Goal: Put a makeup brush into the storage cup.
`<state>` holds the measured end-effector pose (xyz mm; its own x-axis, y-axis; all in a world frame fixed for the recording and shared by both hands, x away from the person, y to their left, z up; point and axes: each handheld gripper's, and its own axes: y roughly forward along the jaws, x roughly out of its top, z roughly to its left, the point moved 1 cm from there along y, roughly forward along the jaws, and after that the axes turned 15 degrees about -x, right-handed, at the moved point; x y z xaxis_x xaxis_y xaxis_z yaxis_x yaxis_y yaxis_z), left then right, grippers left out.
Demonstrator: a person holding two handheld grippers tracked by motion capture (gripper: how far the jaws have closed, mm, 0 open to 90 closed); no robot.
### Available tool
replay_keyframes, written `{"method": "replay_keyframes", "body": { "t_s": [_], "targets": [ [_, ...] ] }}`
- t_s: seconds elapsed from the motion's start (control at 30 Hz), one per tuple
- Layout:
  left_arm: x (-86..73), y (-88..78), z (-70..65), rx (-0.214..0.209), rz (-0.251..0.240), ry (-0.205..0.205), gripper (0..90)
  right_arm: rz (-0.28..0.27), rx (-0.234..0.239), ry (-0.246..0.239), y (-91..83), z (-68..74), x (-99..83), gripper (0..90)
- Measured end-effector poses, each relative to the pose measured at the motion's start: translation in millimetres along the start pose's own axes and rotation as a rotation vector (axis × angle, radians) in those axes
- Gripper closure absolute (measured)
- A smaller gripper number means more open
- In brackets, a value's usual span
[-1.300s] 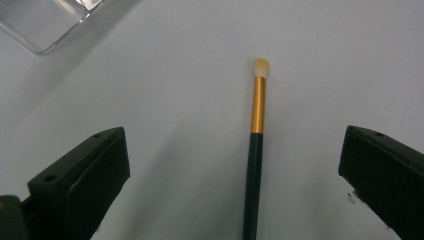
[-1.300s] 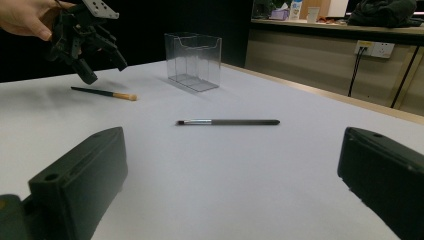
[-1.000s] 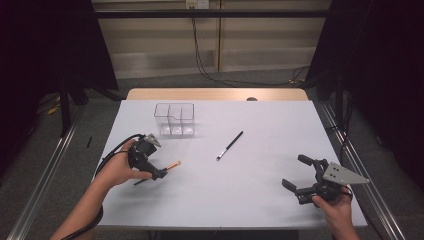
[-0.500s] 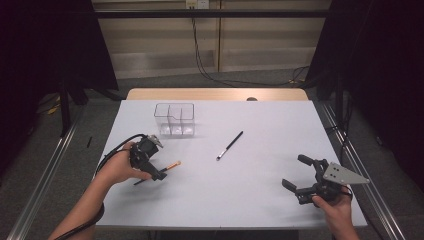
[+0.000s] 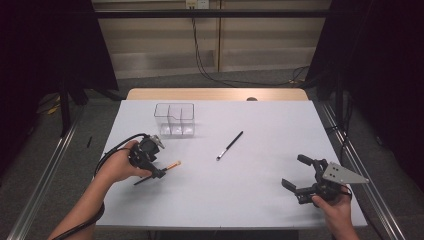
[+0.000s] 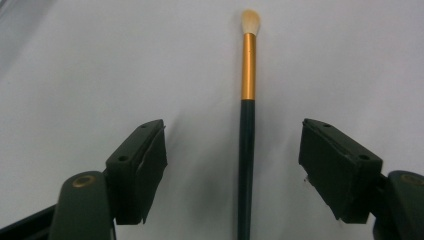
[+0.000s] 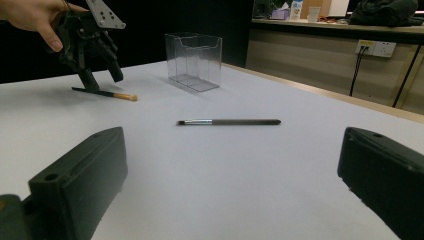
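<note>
Two brushes lie on the white bench, along with one clear box and two sets of tongs.

The brush in hand is the gold-banded brush. It has a dark, slim handle, a bright gold ferrule and a small pale, rounded tuft at the tip. It lies flat at the near left of the bench, its tuft pointing right and slightly far. The left tongs stand over its handle, tips down at the bench. In the left gripper view the handle runs straight up the middle of the gap between the jaws, with white surface showing on both sides of it. The jaws have just been closing around it, yet the pads stand apart from the handle and do not press it.

The second brush, a dark brush with a silver ferrule, lies alone near the middle of the bench, well apart from the first, slanting from near left to far right.

The clear box stands at the far left of the bench, upright, with a divider inside making two compartments.

The right tongs rest at the near right, held by a hand, with the jaws wide apart and nothing between them.
</note>
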<state>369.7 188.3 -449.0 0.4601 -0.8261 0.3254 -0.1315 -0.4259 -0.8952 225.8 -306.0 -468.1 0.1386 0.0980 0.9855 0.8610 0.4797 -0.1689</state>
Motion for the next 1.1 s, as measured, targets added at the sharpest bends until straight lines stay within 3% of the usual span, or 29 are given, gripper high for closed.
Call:
{"method": "replay_keyframes", "body": {
  "t_s": [0.23, 0.33, 0.5, 1.1],
  "targets": [
    [2.4, 0.1, -1.7, -0.006, 0.022, 0.040, 38.3, 0.000, -0.001, 0.000, -0.2, -0.4, 0.0, 0.0],
    [3.7, -0.3, -1.8, 0.007, 0.027, 0.031, 40.9, 0.001, -0.001, -0.002, -0.1, -0.5, -0.1, 0.0],
    [4.3, 1.1, -1.5, -0.016, 0.035, 0.035, 46.6, 0.002, -0.001, -0.002, -0.2, -0.6, -0.1, 0.0],
    [9.7, 9.3, -5.9, -0.016, 0.135, 0.024, 73.2, 0.001, -0.001, -0.003, -0.2, -0.7, 0.0, 0.0]
  ]
}}
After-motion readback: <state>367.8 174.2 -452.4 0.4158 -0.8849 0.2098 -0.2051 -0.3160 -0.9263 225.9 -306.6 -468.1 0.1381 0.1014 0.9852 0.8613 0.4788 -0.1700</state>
